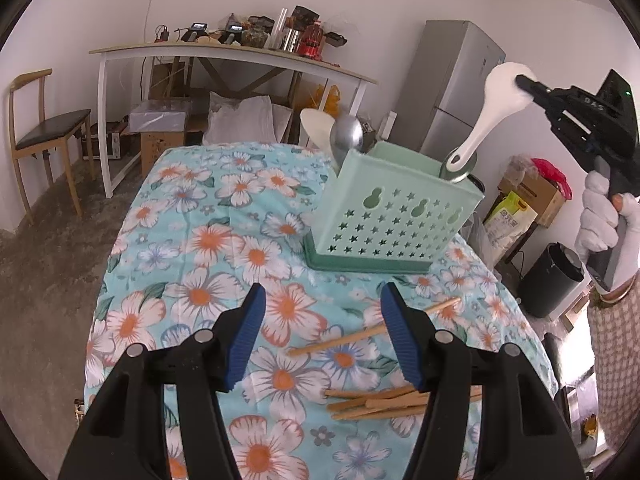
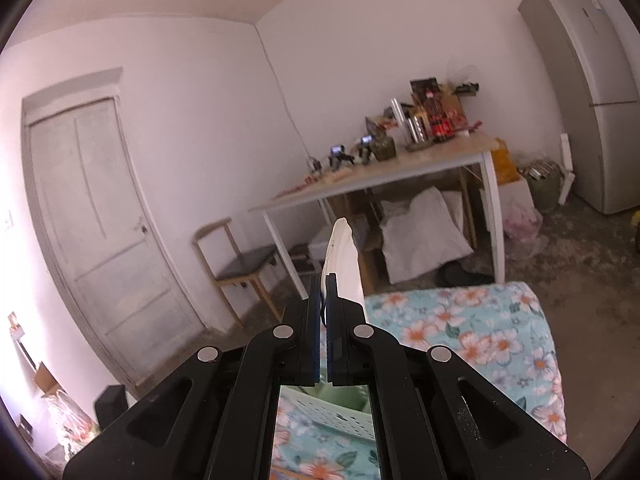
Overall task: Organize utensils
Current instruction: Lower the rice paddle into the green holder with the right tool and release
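Observation:
A mint green utensil caddy with star holes stands on the floral tablecloth. A metal spoon and a cream spatula stick up from it. My right gripper is shut on the bowl of a white spoon, whose handle end reaches the caddy's right compartment. In the right wrist view the right gripper pinches that white spoon. My left gripper is open and empty above the cloth. Several wooden chopsticks lie under its right finger.
A white desk loaded with clutter stands behind the table, with a wooden chair at left and a grey fridge at right. Boxes and a black bin sit by the table's right side.

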`<state>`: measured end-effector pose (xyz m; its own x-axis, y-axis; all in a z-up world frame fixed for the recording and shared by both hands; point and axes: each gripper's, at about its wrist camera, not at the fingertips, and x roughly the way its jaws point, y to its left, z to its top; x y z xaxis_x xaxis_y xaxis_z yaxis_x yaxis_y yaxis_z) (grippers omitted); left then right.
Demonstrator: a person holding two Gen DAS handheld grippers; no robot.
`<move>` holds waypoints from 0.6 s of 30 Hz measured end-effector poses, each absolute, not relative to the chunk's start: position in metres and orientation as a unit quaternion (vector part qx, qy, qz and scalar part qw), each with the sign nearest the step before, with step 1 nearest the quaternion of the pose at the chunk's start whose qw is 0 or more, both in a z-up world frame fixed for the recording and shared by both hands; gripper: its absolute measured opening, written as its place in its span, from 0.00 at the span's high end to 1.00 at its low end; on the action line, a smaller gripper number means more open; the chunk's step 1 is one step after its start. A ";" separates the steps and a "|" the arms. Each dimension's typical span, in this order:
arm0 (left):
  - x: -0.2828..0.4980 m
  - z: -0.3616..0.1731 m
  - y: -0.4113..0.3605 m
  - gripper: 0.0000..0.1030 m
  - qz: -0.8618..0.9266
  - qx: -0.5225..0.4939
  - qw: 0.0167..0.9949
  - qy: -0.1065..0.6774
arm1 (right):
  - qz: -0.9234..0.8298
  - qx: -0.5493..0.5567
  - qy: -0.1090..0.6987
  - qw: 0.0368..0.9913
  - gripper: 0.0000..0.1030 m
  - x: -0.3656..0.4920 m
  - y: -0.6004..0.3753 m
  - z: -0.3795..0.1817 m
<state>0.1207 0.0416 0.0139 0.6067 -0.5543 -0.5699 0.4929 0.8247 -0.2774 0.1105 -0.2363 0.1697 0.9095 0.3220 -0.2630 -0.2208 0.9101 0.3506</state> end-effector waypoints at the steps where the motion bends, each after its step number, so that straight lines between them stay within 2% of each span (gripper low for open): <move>1: 0.121 0.013 0.042 0.44 -0.292 -0.046 0.895 0.333 | 0.135 0.152 0.165 0.965 1.00 0.114 -0.235 0.166; 9: 0.120 0.011 0.045 0.44 -0.290 -0.057 0.895 0.333 | 0.118 0.125 0.205 0.963 0.99 0.137 -0.226 0.138; 13: 0.118 0.009 0.049 0.43 -0.287 -0.064 0.895 0.336 | 0.110 0.120 0.230 0.959 0.92 0.143 -0.223 0.122; 16: 0.117 0.009 0.048 0.42 -0.286 -0.064 0.895 0.336 | 0.108 0.116 0.220 0.963 0.76 0.135 -0.222 0.124; 18: 0.116 0.009 0.048 0.42 -0.286 -0.063 0.895 0.337 | 0.105 0.109 0.209 0.966 0.72 0.127 -0.223 0.130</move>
<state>0.1162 0.0477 0.0090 0.6100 -0.5539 -0.5667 0.4684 0.8289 -0.3059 0.1274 -0.2225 0.1302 0.8909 0.2481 -0.3805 -0.1568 0.9541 0.2550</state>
